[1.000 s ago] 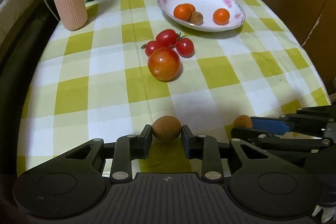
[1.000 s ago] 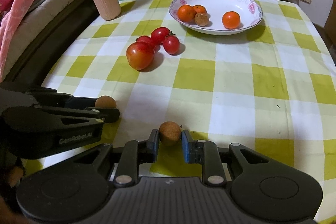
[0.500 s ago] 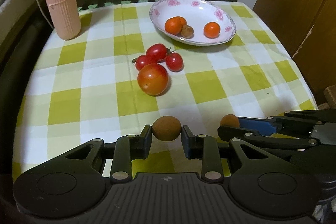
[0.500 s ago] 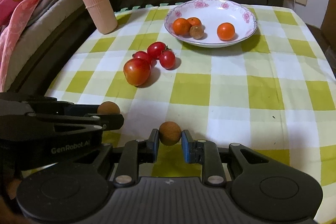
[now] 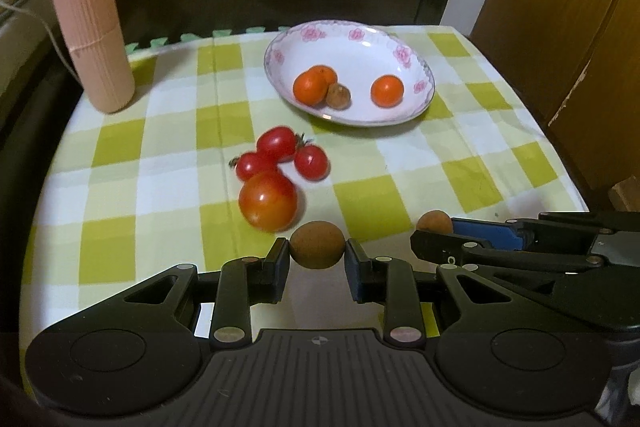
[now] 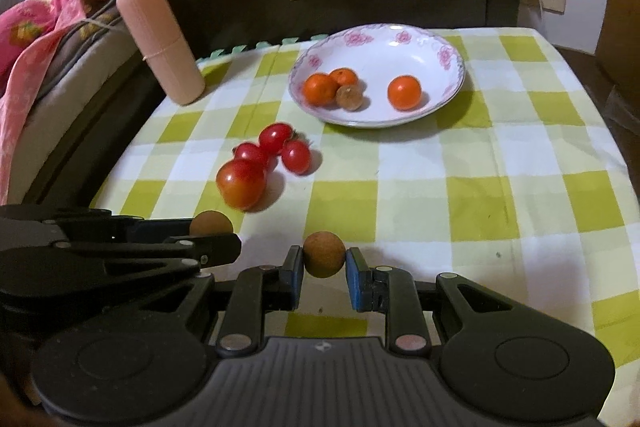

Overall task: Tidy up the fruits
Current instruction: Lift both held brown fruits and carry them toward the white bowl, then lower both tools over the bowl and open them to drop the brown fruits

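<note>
Hand-held gripper pinches a round, matte brown fruit.

Two brown longans held off the cloth — tomatoes loose, oranges in plate.

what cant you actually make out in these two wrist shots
- Whether each held brown fruit has left the checked tablecloth: both wrist views look down along the fingers, so no gap shows underneath.
- The third orange fruit in the plate: largely hidden behind the front one in both views.
- The hands holding the grippers: outside both frames.
- The small tomatoes: motion-blurred, so stems are unclear.
</note>
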The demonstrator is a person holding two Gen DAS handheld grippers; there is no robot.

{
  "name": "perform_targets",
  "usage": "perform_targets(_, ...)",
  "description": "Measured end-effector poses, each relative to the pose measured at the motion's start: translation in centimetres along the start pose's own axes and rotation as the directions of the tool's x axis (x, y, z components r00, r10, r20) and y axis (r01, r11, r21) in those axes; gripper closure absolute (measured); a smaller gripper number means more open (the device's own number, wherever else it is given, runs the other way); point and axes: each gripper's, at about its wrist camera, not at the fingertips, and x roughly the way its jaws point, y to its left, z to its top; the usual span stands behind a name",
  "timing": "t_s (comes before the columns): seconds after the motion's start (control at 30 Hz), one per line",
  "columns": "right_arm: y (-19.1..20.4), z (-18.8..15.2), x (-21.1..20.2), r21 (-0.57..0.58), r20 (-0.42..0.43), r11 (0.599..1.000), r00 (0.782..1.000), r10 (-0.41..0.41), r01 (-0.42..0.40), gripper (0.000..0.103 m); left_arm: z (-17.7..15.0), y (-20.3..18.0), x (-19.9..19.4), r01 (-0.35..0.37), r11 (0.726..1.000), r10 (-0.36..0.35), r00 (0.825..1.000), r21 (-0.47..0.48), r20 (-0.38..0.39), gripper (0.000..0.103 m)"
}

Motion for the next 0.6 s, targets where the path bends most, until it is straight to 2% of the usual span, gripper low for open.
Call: perform_targets(0.6,-3.3,5.9,1.3,0.071,0.072,0.997,0.997,-0.031,0.026,0.08,7.4,-1.3,3.3,-0.008,0.999,0.005,0.998,0.054,0.065,0.067)
